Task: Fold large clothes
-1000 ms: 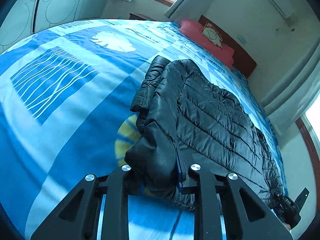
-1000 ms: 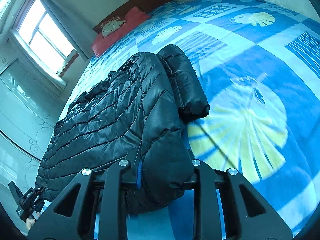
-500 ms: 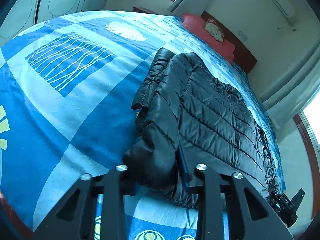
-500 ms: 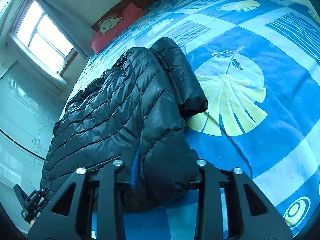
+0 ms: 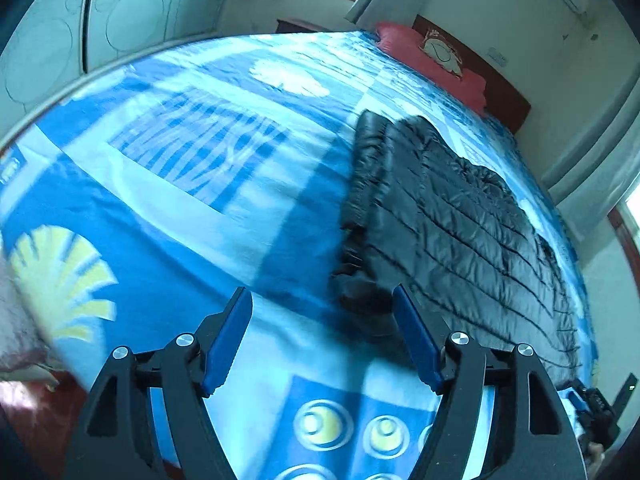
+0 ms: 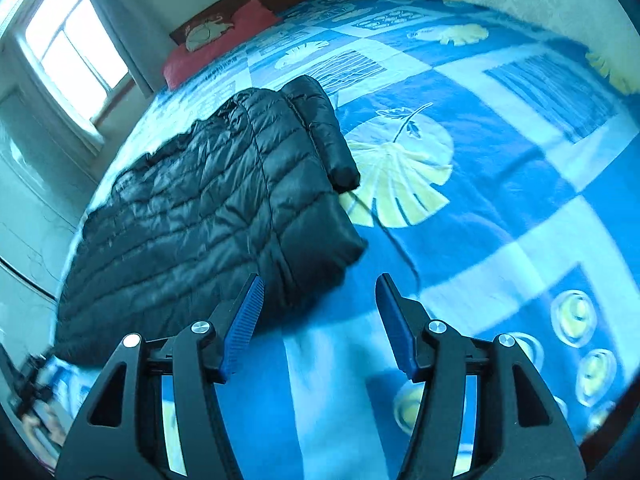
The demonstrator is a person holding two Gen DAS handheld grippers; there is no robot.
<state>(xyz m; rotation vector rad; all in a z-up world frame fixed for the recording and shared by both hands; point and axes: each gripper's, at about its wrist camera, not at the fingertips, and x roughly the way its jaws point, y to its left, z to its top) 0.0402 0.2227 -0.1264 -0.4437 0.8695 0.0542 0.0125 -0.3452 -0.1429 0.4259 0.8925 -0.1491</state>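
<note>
step: release after fold | left gripper: jaws opening, nothing gripped | right gripper: jaws opening, nothing gripped | black puffer jacket: laid folded near bed foot edge | advice: jaws are best drawn clear without the fabric being snagged

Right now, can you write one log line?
left hand-held gripper: opening, empty | right hand-held gripper: opening, empty | jacket: lying on bed

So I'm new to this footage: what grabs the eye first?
A black puffer jacket lies folded on the blue patterned bedspread, a sleeve along its side. A red pillow sits at the headboard end. Up close, the right claw and the left claw are opening with nothing between their blue pads.
</note>
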